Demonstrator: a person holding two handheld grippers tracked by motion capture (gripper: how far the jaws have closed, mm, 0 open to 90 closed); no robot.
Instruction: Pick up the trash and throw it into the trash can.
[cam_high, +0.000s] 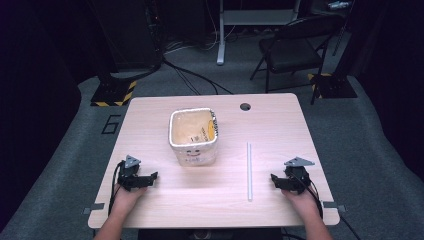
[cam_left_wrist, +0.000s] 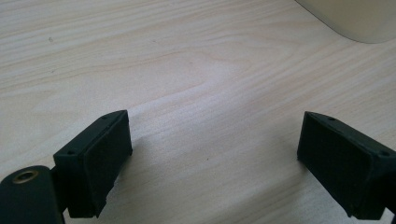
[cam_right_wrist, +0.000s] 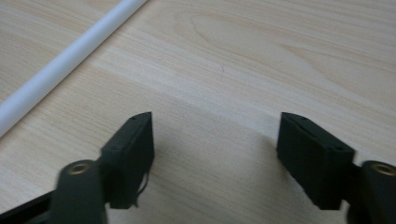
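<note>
At the near left of the wooden table (cam_high: 280, 125), the left gripper (cam_high: 152, 176) is resting in the person's left hand (cam_high: 127, 197) with its jaws spread wide and nothing between them. Farther in and left of centre, a cream square tub (cam_high: 194, 136) is standing upright and open, carrying dark print along its right rim and front that is too small to read. Right of it a white tube (cam_high: 249, 171) is lying near to far, and just right of that the right gripper (cam_high: 273, 178) is sitting in the right hand (cam_high: 301, 199), jaws likewise released and empty.
</note>
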